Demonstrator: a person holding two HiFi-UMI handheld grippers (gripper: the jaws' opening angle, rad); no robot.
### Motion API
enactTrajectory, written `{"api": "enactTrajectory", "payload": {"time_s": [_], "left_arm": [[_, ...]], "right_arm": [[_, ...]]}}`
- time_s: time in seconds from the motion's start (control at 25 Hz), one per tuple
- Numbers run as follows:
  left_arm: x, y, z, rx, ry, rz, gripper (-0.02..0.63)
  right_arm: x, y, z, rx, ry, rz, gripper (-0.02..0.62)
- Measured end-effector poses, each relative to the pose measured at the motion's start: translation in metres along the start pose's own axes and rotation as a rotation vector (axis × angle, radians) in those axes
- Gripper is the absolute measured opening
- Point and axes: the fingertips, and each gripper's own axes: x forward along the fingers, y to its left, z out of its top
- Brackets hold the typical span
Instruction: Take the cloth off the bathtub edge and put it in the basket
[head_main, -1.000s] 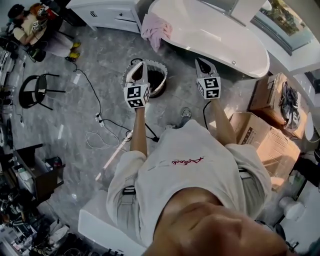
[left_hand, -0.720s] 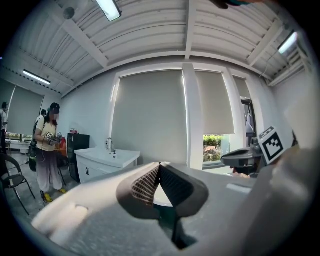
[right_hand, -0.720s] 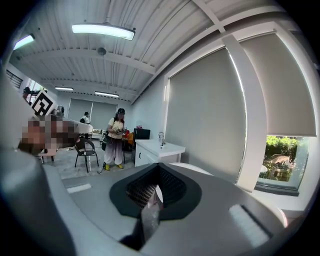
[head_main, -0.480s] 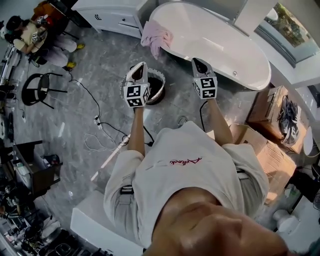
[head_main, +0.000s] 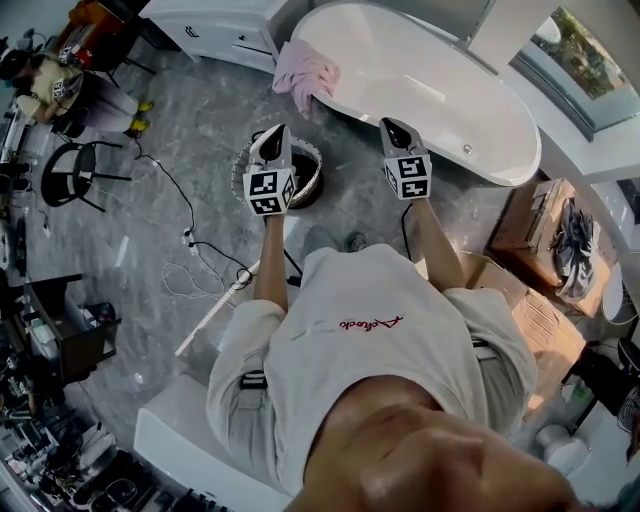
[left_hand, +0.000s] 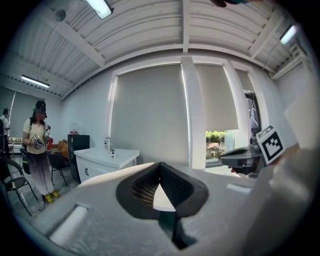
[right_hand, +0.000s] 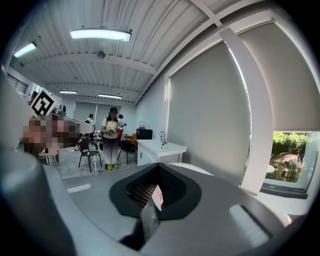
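Note:
The pink cloth (head_main: 305, 75) hangs over the left end of the white bathtub (head_main: 430, 85). A round dark basket (head_main: 305, 175) stands on the grey floor in front of it, partly hidden behind my left gripper (head_main: 271, 138). That gripper is shut and empty, hovering over the basket, well short of the cloth. My right gripper (head_main: 391, 127) is also shut and empty, close to the tub's near wall. In the left gripper view the jaw tips (left_hand: 160, 165) meet. In the right gripper view the tips (right_hand: 159, 166) meet too, with a pink sliver showing behind them.
Cardboard boxes (head_main: 535, 290) stand at the right. A black chair (head_main: 85, 175) and loose cables (head_main: 200, 260) are on the floor at the left. A white sink cabinet (head_main: 215, 25) sits beside the tub. A person (left_hand: 37, 145) stands farther back.
Both grippers have moved forward toward the bathtub. The left one now covers more of the basket, and the tub and cloth sit closer.

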Motion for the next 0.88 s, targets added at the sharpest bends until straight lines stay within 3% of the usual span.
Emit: {"api": "enactTrajectory", "payload": {"time_s": [0.52, 0.88], "left_arm": [[0.029, 0.006, 0.002, 0.024, 0.008, 0.008, 0.002], [0.095, 0.029, -0.006, -0.011, 0.014, -0.017, 0.002]], "right_arm": [[0.021, -0.017, -0.001, 0.011, -0.016, 0.004, 0.008], [0.084, -0.043, 0.005, -0.008, -0.003, -0.001, 0.008]]}}
